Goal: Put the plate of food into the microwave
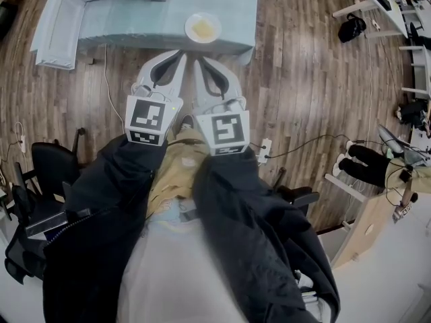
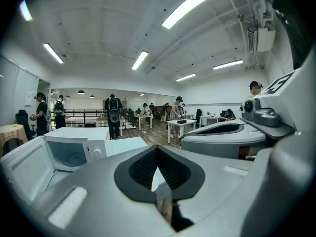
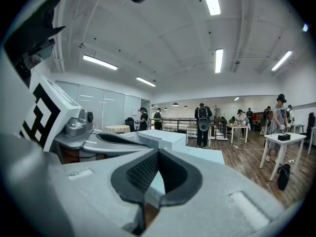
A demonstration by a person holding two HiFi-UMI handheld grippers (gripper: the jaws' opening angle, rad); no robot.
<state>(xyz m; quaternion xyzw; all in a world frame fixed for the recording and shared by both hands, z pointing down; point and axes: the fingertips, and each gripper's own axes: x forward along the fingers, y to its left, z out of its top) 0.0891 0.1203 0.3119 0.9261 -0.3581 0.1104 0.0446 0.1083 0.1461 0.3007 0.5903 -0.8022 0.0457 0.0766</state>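
Both grippers empty; nothing done yet.
Tabletop (image 1: 135, 25) ahead; the microwave (image 2: 74, 154), door open, stands ahead-left of the left gripper (image 1: 178, 56); the plate of food (image 1: 203, 27) rests untouched ahead of the right gripper (image 1: 201, 62). Both pairs of jaws are closed together; grasping and loading remain.

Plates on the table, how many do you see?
1. The plate, holding yellowish food, sits at the table's near edge. The table's far end is out of frame, so more may be hidden.

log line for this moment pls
left tool: shut, empty | right tool: shut, empty | plate of food: on table, not yet picked | microwave: door open
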